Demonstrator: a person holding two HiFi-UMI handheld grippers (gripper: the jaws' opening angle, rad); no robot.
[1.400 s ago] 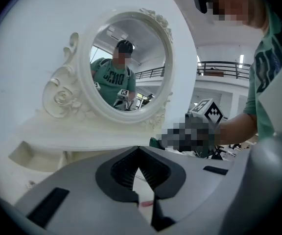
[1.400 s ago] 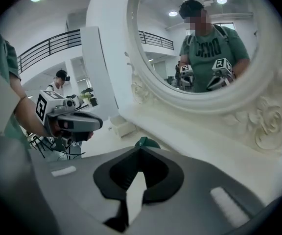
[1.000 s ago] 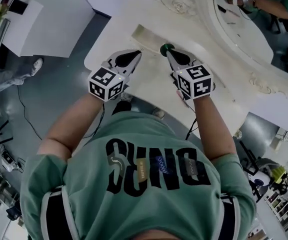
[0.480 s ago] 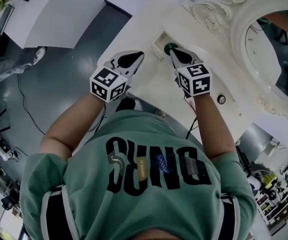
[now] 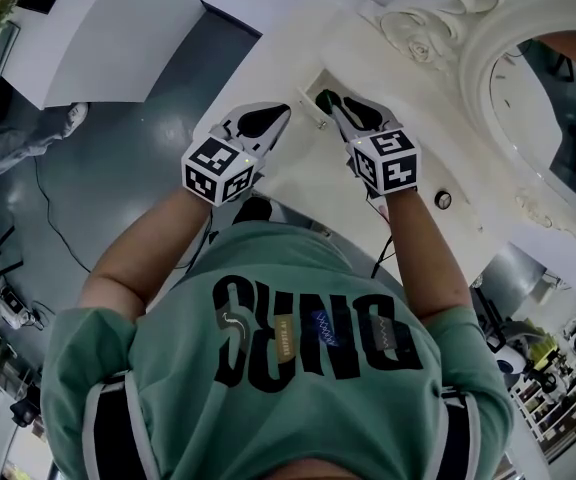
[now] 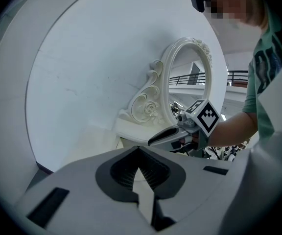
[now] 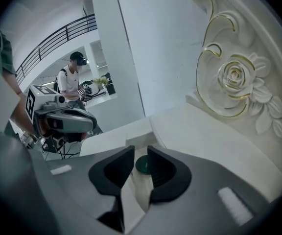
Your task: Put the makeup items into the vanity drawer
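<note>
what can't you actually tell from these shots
- Green item: the right gripper view shows only a round dark top; the jaws of the right gripper cover the rest.
- Inside of the drawer: head view, the right gripper covers most of it.
- Small round thing on the vanity top: head view, too small to identify.

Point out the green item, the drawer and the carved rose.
green item (image 7: 142,164), right gripper view, its dark top face.
drawer (image 5: 311,86), head view, its inner wall.
carved rose (image 7: 235,75), right gripper view, centre of the bloom.
</note>
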